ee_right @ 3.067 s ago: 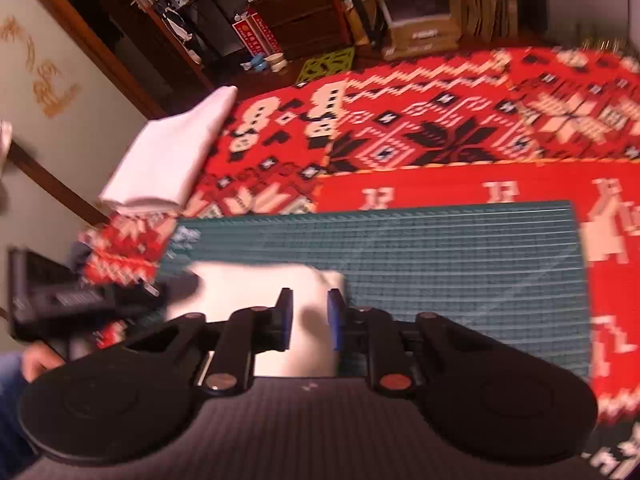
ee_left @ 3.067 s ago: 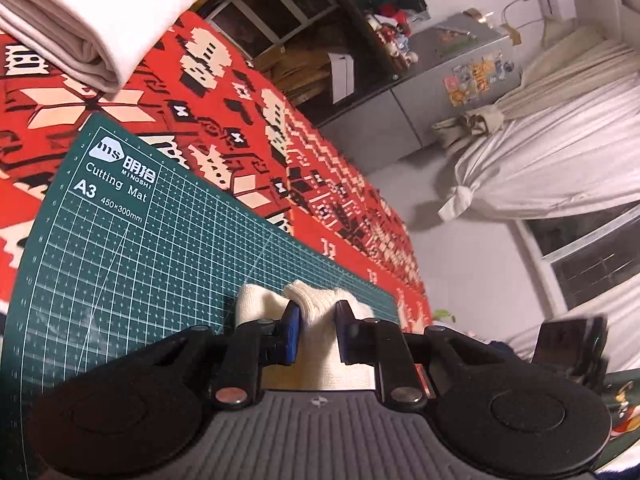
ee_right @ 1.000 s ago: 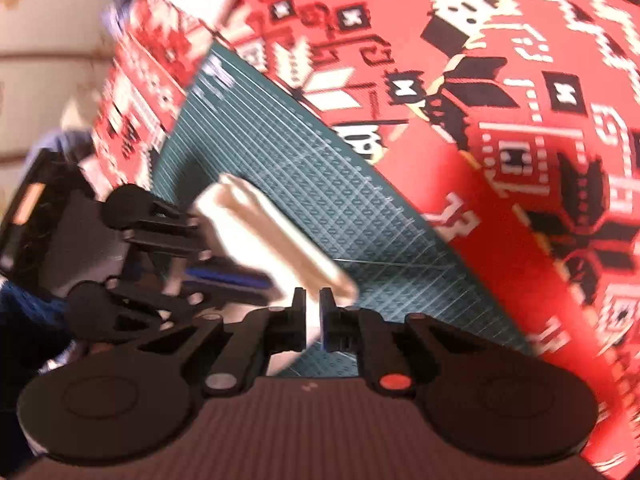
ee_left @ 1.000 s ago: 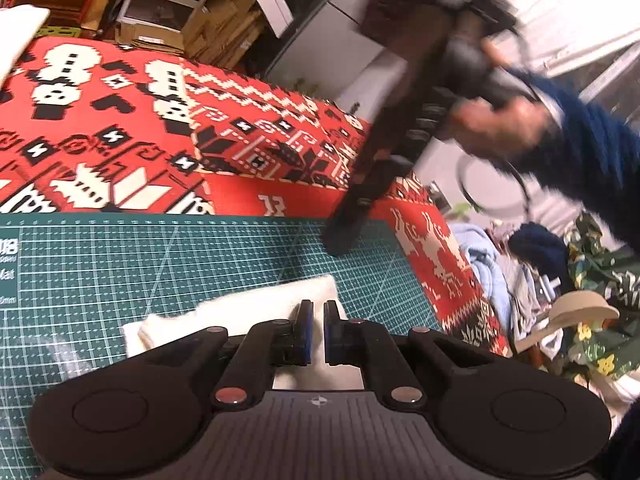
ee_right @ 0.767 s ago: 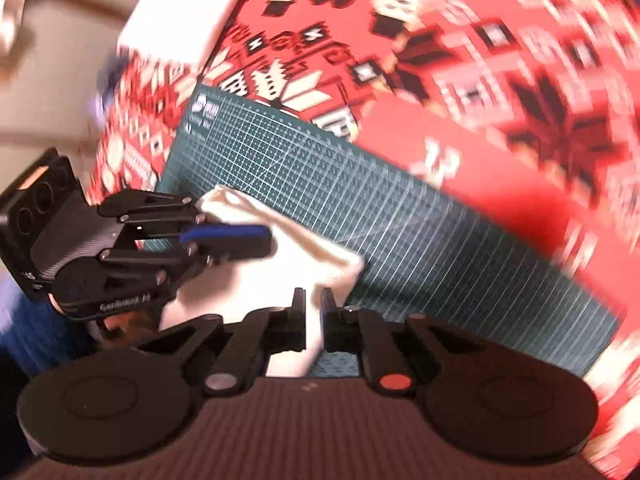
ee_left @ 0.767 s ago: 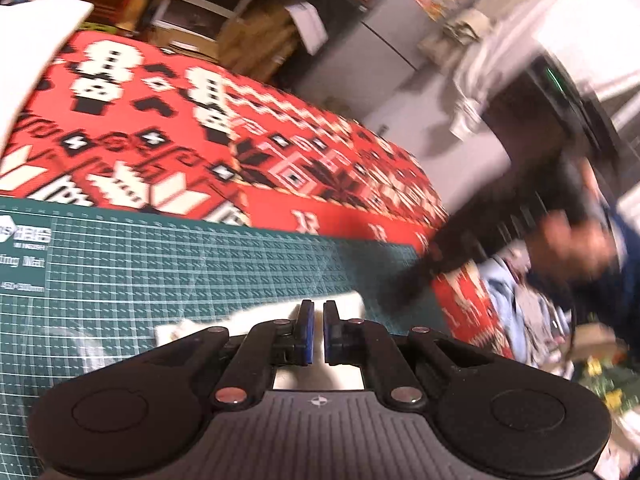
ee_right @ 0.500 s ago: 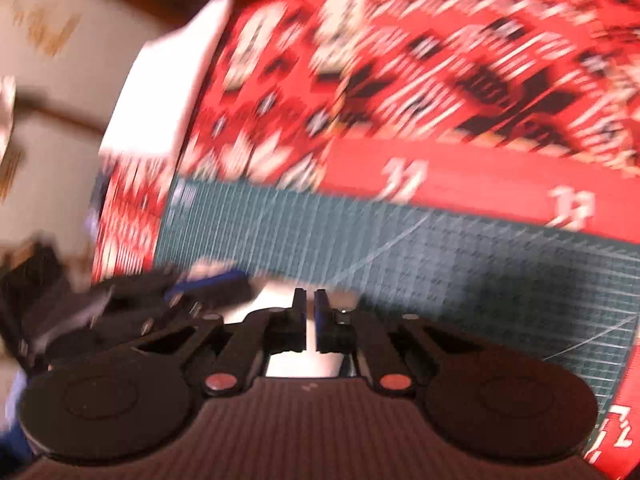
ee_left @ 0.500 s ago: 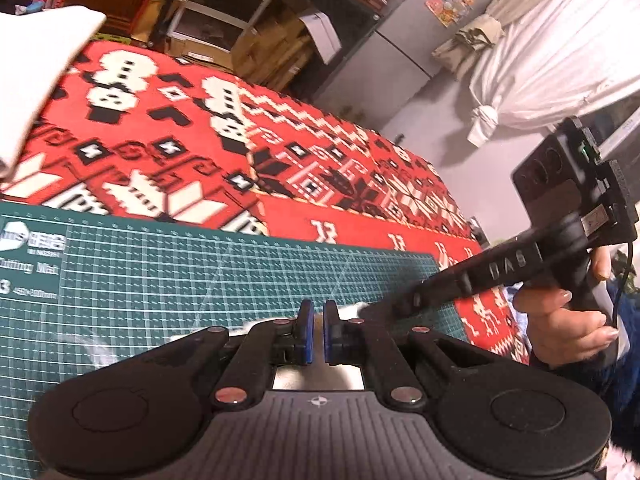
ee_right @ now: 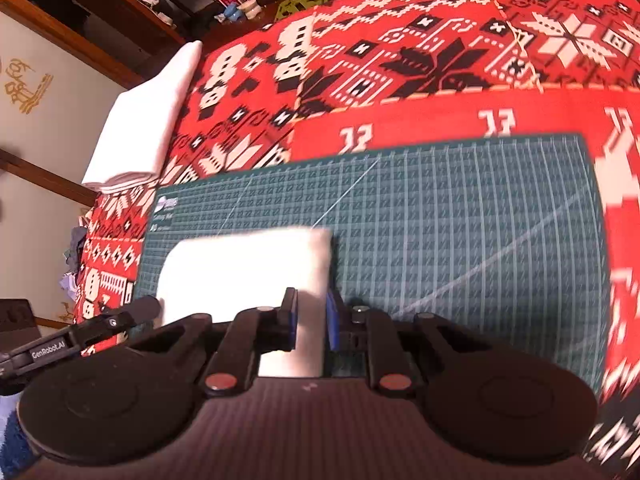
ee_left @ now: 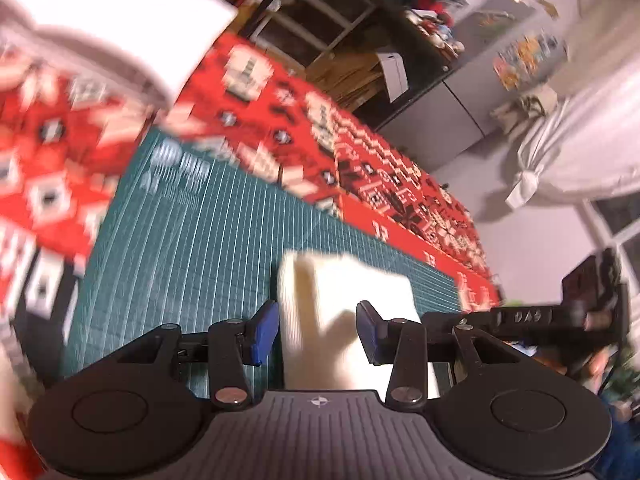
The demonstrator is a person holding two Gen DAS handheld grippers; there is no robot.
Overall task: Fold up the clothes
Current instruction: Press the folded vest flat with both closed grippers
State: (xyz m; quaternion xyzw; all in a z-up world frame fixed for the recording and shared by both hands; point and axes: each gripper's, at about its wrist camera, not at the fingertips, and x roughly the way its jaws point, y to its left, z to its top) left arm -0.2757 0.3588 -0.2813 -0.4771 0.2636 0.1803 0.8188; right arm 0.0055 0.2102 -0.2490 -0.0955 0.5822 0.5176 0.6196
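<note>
Your left gripper (ee_left: pixel 316 330) has its blue pads (ee_left: pixel 262 332) spread wide apart, nothing between them gripped. The folded cream cloth (ee_left: pixel 344 304) sits in the gap, lying on the green cutting mat (ee_left: pixel 192 248); the pads do not touch it as far as the blurred left view shows.

Your right gripper (ee_right: pixel 311 326) has its pads closer together, straddling the cloth's (ee_right: pixel 248 268) right edge. Cloth fills the gap between them, but contact on both sides is not clear, so I cannot tell whether it is clamped.

In the right view the cloth is a flat rectangle at 9 o'clock on the mat (ee_right: pixel 460 220), near its left end and front edge. Your other gripper's finger (ee_right: pixel 100 326) reaches the cloth's lower left corner from 8 o'clock.

The mat lies on a red patterned cover (ee_right: pixel 400 52). A second folded white pile (ee_right: pixel 148 120) sits on that cover at 10 o'clock of the mat, apart from it; the left view shows it (ee_left: pixel 104 20) at 11 o'clock, blurred.
</note>
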